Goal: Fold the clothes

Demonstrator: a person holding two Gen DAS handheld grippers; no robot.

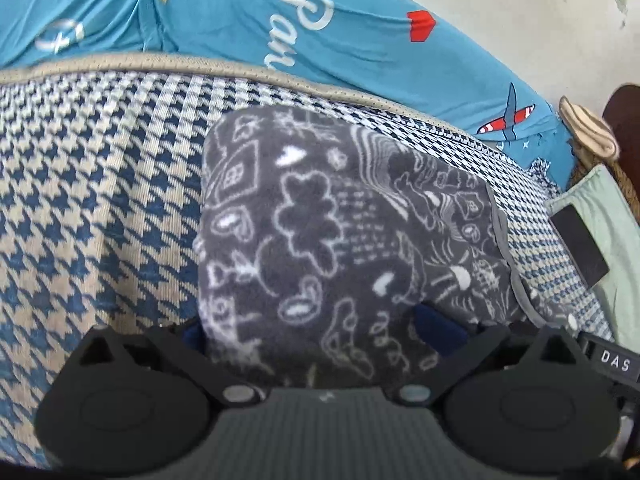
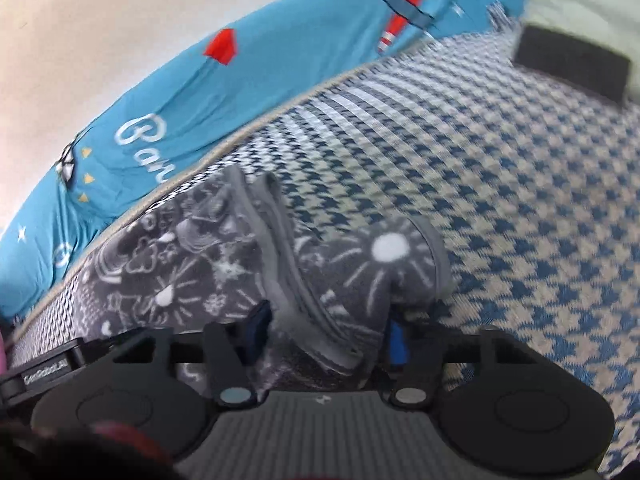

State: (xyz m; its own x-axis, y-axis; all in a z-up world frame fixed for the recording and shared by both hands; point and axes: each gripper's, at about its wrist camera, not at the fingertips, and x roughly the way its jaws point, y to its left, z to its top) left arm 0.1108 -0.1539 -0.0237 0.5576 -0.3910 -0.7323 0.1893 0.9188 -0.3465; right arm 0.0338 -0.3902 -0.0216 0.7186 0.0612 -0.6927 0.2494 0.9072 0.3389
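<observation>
Left tongs (image 1: 320,332) and right tongs (image 2: 326,326) each grip bunched grey printed fleece (image 1: 340,220), lower centre of frame, on houndstooth cover (image 1: 100,180).

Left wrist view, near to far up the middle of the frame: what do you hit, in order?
Left tongs → grey doodle-print fleece → houndstooth blanket → its beige edge trim → blue printed sheet.

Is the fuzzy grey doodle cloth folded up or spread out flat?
Folded up: the grey doodle cloth lies as a thick bundle, with doubled trimmed edges stacked in the right wrist view.
</observation>
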